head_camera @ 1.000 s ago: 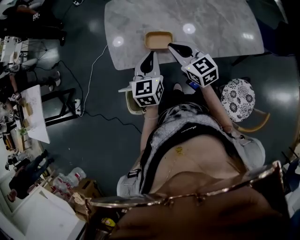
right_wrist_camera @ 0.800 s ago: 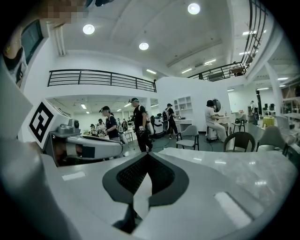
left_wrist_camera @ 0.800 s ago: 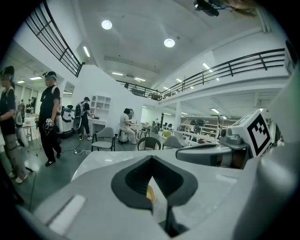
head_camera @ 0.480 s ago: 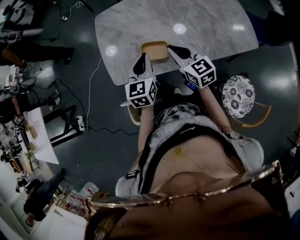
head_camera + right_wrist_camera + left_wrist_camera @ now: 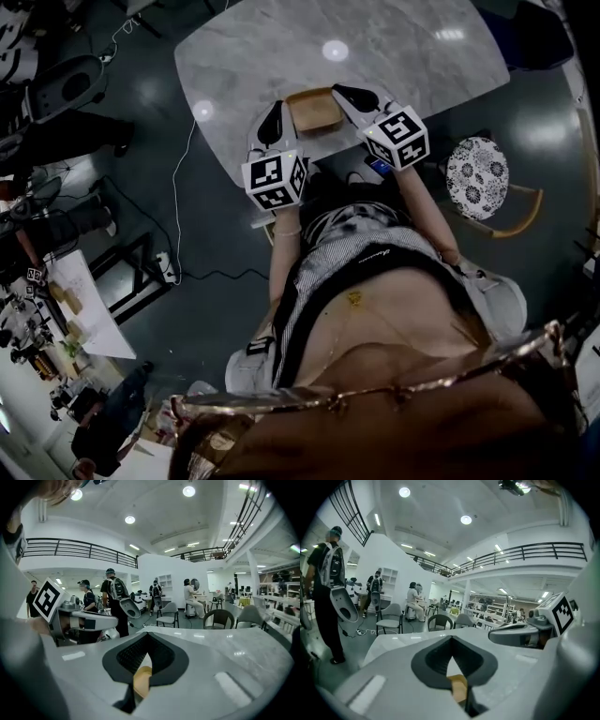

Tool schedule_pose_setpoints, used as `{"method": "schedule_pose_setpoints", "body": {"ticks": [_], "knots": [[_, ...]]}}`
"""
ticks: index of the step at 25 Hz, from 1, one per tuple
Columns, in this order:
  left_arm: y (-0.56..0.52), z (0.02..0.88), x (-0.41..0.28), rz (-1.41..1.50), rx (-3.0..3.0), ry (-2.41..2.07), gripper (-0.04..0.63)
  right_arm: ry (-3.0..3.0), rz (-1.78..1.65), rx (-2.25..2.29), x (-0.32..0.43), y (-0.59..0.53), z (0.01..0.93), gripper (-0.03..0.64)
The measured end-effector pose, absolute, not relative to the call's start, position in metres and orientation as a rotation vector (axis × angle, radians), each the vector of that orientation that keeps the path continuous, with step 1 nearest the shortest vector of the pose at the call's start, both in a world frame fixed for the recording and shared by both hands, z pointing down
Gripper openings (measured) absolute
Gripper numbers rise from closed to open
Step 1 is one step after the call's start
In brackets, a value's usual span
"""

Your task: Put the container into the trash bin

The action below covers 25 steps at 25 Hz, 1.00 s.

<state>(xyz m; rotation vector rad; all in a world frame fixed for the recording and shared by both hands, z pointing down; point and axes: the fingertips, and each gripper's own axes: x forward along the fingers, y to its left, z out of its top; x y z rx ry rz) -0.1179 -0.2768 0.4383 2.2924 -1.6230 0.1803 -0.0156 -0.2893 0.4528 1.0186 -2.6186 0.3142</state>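
Just above centre in the head view, the grey left tongs with black jaws (image 5: pixel 272 114) and the matching right tongs (image 5: pixel 345 93) are both closed and pinch nothing. Between them the shallow tan rectangular container (image 5: pixel 314 112) sits on the pale marble table (image 5: pixel 403 56), close to its near edge, with a tip just beside each end. If it is squeezed between closed tips, uneven pressure would probably make it slip or tip. No trash bin is visible.
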Motion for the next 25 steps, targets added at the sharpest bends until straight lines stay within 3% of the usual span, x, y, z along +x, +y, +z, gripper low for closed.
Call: {"method": "schedule_pose_setpoints", "body": {"ticks": [25], "knots": [[-0.303,0.508,-0.128,0.314,2.114,-1.630,0.002,-2.429,0.440,0.862,-0.010,-0.334,0.548,0.023]]}}
